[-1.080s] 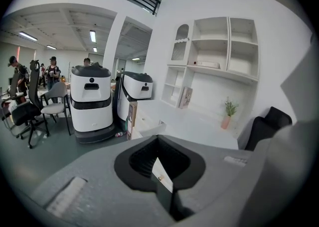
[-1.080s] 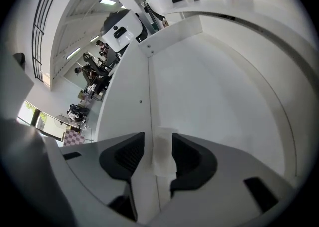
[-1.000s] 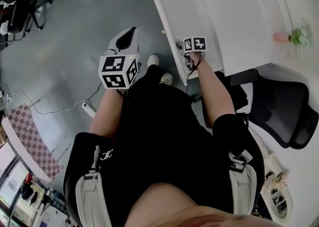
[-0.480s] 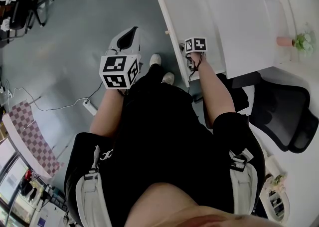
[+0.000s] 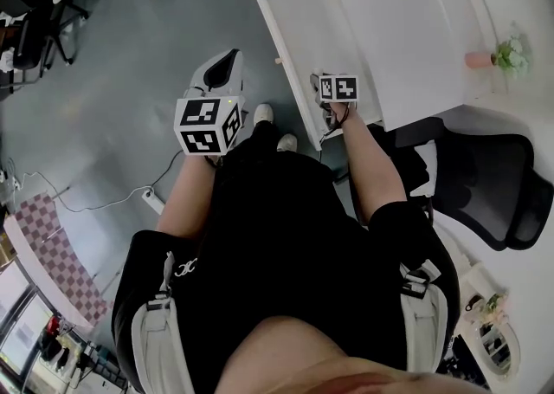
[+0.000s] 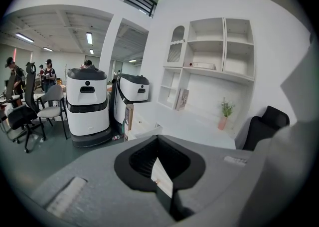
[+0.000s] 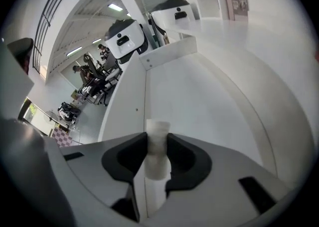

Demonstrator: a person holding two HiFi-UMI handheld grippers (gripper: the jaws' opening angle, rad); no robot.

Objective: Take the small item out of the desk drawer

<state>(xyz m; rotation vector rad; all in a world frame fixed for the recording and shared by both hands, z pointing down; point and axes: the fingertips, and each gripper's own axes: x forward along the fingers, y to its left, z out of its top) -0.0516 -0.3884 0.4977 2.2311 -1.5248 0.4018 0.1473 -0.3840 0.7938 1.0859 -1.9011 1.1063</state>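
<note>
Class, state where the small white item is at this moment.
In the right gripper view, the small white item stands between the jaws of the right gripper, which are closing onto its sides, above the open drawer's near end.

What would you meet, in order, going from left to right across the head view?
checkered mat → left gripper → right gripper, its jaws closing with the small white item between them → potted plant
</note>
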